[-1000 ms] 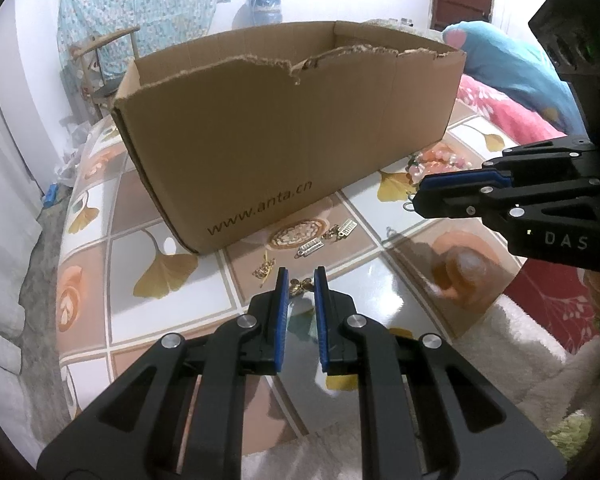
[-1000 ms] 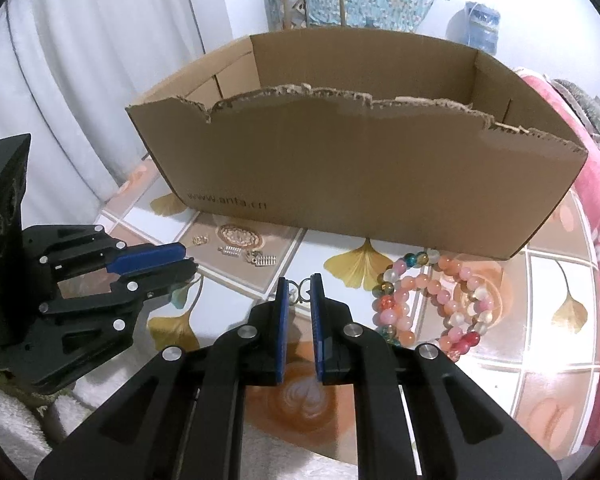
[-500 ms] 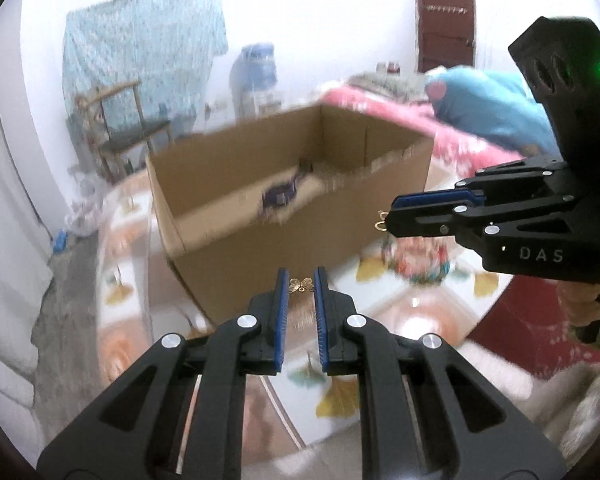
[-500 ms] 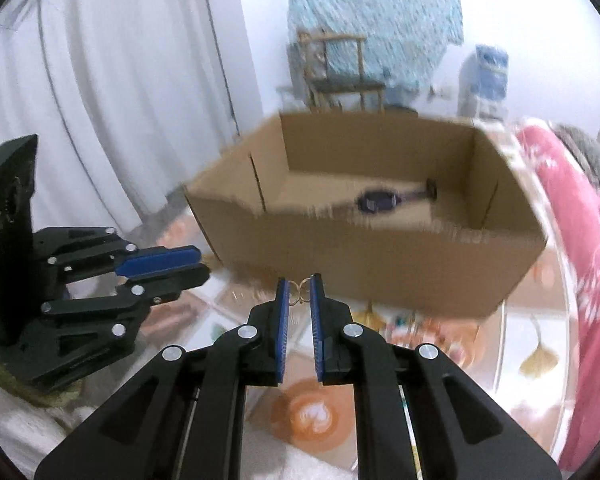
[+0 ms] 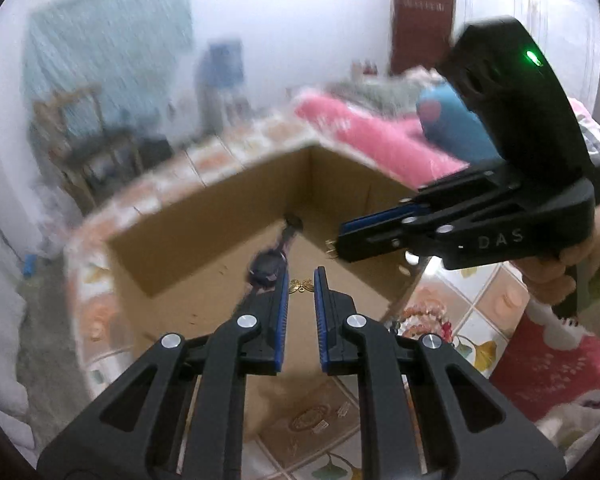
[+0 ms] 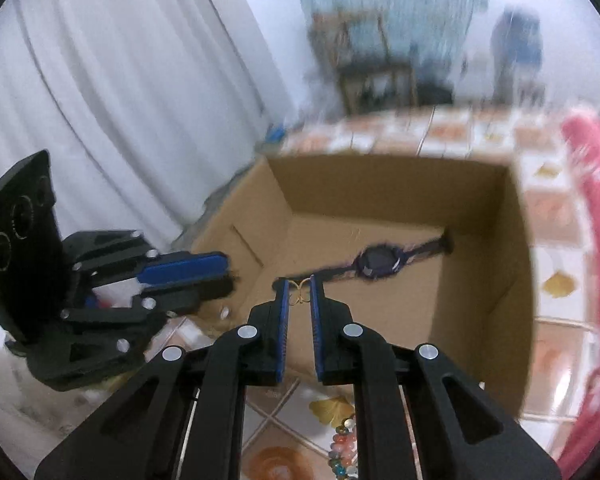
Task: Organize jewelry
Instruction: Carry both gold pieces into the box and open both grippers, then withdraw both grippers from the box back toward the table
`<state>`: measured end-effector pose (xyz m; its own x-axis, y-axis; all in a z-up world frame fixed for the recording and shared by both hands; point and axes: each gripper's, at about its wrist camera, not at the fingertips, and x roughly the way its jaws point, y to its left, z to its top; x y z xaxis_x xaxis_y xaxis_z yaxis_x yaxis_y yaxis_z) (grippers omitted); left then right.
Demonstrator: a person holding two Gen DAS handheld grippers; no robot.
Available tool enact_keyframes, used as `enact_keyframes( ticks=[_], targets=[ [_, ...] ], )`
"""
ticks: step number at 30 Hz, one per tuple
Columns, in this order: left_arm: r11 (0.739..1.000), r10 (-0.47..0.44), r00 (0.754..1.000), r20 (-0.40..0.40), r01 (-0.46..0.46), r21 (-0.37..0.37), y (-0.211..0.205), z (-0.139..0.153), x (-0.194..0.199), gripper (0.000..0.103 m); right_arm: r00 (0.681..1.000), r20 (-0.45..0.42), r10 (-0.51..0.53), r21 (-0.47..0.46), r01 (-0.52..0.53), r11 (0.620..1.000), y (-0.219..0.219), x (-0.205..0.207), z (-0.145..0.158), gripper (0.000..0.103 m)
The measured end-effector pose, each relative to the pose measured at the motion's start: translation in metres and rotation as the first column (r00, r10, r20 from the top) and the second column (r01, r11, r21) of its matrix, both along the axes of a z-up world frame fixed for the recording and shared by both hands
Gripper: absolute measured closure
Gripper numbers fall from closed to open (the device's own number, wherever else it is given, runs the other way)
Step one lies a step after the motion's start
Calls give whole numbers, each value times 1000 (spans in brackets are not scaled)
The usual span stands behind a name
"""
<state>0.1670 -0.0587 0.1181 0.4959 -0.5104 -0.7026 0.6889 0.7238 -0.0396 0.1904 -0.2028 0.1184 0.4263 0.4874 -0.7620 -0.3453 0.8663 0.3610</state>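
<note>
In my left wrist view, my left gripper [image 5: 301,280] at lower centre pinches a small gold butterfly earring [image 5: 302,286] over the open cardboard box [image 5: 204,224], where a purple watch [image 5: 269,267] lies. At right, my right gripper [image 5: 332,246] grips a second gold earring [image 6: 299,295]. A bead bracelet [image 6: 342,446] rests on the tiled table [image 5: 496,292], lower right.

Both grippers tilt downward side by side. The left gripper [image 5: 301,286] is nearly closed; so is the right gripper [image 6: 299,295], its handle in a hand [image 5: 556,276].
</note>
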Motion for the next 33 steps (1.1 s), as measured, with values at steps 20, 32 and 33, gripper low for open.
enact_keyframes(
  ticks=[20,32,33],
  targets=[
    [991,-38,849,-528,101,90,-62,-75,107,91,976,-211,-58,-301,-8,954,1,76,-56,92],
    [992,-13,850,-527,76,98,-73,-81,127,83,978,-188,-93,-312,31,950,-17,84,-55,91],
    [993,-5,853,-521,65,97,-70,-80,126,80,979,-181,-94,-303,35,952,-18,82,-53,91]
  ],
)
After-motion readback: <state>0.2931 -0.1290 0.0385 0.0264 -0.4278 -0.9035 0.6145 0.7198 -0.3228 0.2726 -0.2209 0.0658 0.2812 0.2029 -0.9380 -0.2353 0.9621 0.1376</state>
